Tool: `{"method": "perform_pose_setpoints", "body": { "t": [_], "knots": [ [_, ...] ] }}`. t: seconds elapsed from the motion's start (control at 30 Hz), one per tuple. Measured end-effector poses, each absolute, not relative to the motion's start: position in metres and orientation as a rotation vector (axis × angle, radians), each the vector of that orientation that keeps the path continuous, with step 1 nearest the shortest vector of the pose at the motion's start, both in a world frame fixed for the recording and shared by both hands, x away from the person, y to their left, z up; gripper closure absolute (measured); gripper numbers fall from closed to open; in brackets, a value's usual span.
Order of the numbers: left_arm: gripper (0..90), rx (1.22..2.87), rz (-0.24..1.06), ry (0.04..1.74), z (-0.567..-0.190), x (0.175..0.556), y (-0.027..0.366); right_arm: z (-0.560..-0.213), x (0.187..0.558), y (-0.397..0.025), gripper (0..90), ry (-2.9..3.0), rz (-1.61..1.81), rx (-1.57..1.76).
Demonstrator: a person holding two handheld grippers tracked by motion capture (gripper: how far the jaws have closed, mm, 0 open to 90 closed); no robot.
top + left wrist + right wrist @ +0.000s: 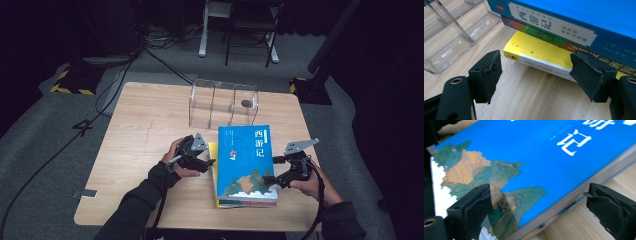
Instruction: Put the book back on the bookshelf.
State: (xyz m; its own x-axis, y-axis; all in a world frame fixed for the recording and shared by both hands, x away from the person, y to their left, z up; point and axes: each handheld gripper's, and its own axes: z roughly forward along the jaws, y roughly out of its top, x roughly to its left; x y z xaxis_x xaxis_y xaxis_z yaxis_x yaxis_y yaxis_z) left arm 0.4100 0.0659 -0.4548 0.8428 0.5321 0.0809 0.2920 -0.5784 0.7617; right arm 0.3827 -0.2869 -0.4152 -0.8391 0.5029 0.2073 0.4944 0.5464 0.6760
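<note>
Blue book (246, 157) titled 西游记 is stacked topmost on the desk (145, 125); left gripper (207, 161) and right gripper (272, 170) are held agape beside it.

A glossy paper blue book (246, 160) lies on the matt wooden table (145, 120) near a clear plastic organizer (222, 102).

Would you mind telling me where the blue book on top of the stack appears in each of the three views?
High view: blue book tops the stack at table centre-right, between both grippers.
Left gripper view: its spine crosses the upper right, above the yellow book.
Right gripper view: its cover spans the upper frame.
Shared landmark: the white title characters on the blue book.
</note>
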Motion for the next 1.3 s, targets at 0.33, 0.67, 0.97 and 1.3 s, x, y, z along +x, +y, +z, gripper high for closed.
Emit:
{"method": "perform_pose_setpoints", "body": {
  "t": [0.33, 0.67, 0.97, 1.3],
  "knots": [
    [24.5, 2.212, 0.368, 0.602, -0.456, 0.414, 0.062, -0.411, 0.378, -0.282, 6.1, 2.709, 1.167, 0.808],
    [24.7, 2.202, 0.365, 0.619, -0.457, 0.420, 0.062, -0.402, 0.384, -0.279, 21.3, 2.670, 1.213, 0.757],
    [25.0, 2.195, 0.361, 0.623, -0.457, 0.420, 0.063, -0.405, 0.397, -0.266, 25.7, 2.671, 1.228, 0.793],
    [27.8, 2.156, 0.357, 0.655, -0.459, 0.431, 0.064, -0.404, 0.406, -0.260, 64.4, 2.639, 1.370, 0.732]
  ]
}}
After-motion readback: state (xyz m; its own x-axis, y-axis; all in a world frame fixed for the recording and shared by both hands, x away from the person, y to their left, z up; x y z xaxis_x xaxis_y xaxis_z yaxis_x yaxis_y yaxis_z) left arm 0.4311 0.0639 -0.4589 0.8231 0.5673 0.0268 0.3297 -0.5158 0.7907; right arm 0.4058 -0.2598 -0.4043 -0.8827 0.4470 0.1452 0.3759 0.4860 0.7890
